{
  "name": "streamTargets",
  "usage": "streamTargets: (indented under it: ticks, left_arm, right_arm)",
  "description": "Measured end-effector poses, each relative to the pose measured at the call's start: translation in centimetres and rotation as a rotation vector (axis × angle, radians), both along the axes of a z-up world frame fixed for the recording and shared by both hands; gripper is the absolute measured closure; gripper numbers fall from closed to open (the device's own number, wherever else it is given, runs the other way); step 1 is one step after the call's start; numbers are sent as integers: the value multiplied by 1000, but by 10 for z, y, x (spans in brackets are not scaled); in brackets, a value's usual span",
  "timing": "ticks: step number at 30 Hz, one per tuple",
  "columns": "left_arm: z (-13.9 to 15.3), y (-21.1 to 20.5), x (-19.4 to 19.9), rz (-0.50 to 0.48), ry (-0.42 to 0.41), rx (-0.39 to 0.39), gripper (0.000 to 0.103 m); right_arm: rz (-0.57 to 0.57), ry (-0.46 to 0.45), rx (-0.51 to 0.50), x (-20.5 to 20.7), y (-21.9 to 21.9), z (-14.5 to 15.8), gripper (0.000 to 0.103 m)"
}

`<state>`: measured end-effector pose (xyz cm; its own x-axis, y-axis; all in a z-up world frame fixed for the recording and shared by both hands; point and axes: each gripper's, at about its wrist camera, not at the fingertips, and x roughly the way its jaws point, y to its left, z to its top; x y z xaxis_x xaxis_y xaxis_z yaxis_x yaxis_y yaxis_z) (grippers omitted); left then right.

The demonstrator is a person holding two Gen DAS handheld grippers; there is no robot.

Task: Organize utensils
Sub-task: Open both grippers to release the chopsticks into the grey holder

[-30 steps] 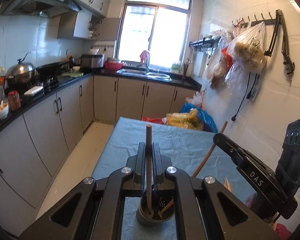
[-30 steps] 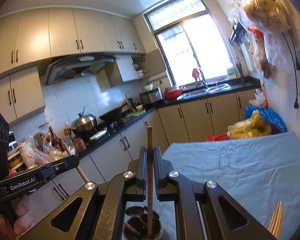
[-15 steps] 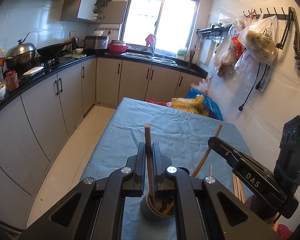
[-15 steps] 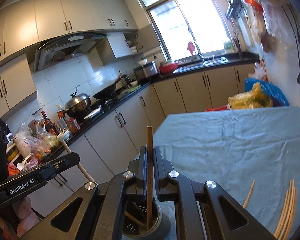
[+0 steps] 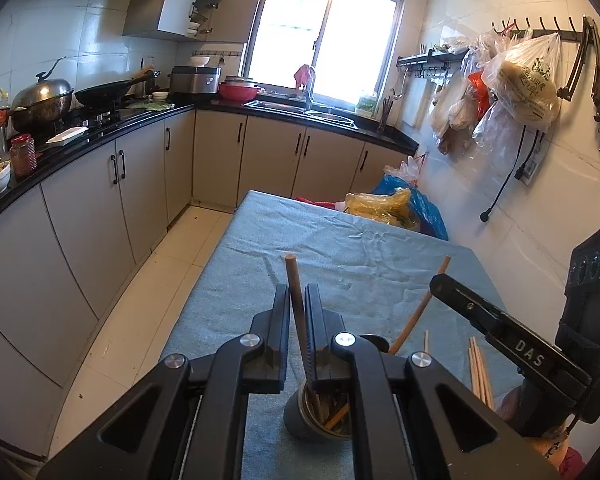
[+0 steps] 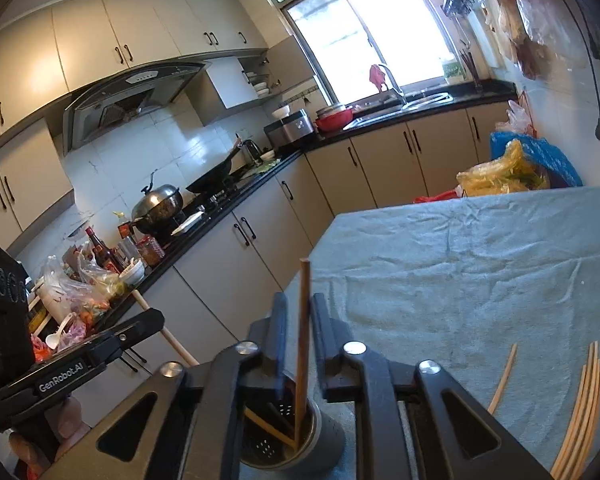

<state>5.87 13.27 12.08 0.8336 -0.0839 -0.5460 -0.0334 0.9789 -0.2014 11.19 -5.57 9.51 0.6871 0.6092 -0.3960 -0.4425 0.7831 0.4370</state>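
A dark, perforated utensil holder [image 5: 300, 424] [image 6: 328, 436] stands on the blue-clothed table [image 5: 340, 240] just below both grippers. My left gripper [image 5: 297, 292] is shut on a brown chopstick [image 5: 290, 268] whose lower end reaches into the holder. The jaws of my right gripper [image 6: 296, 304] are opening. A second chopstick [image 6: 305, 280] stands between them with its foot in the holder and a gap on either side. Each gripper shows in the other's view: the right one [image 5: 436, 280] and the left one [image 6: 156, 318]. Several loose chopsticks [image 6: 580, 412] [image 5: 480, 372] lie on the cloth to the right.
Yellow and blue plastic bags [image 5: 392, 204] sit at the table's far end. A black counter with a wok and pots [image 5: 40, 100] runs along the left, beyond a tiled floor aisle [image 5: 140, 300]. The wall on the right carries hanging bags [image 5: 520, 80].
Both grippers came down, lowering their chopsticks into the holder. The right gripper's jaws have parted from its chopstick. The left gripper's jaws stay closed on theirs.
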Motion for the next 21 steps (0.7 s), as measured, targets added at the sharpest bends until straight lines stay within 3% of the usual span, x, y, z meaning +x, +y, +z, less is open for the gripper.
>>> streamTargets:
  ticks: [3, 14, 17, 21]
  left_arm:
    - [3, 0, -3, 5, -11, -5, 87]
    - [18, -2, -40, 61, -104, 29, 85]
    - [18, -11, -59, 93, -144, 71, 72]
    - [6, -31, -78, 75, -155, 103, 69]
  right_arm:
    - [0, -31, -2, -6, -2, 7, 77]
    - [1, -92, 10, -41, -22, 27, 77]
    - [-2, -109, -18, -55, -29, 24, 77]
    - [-15, -107, -61, -74, -38, 13, 77]
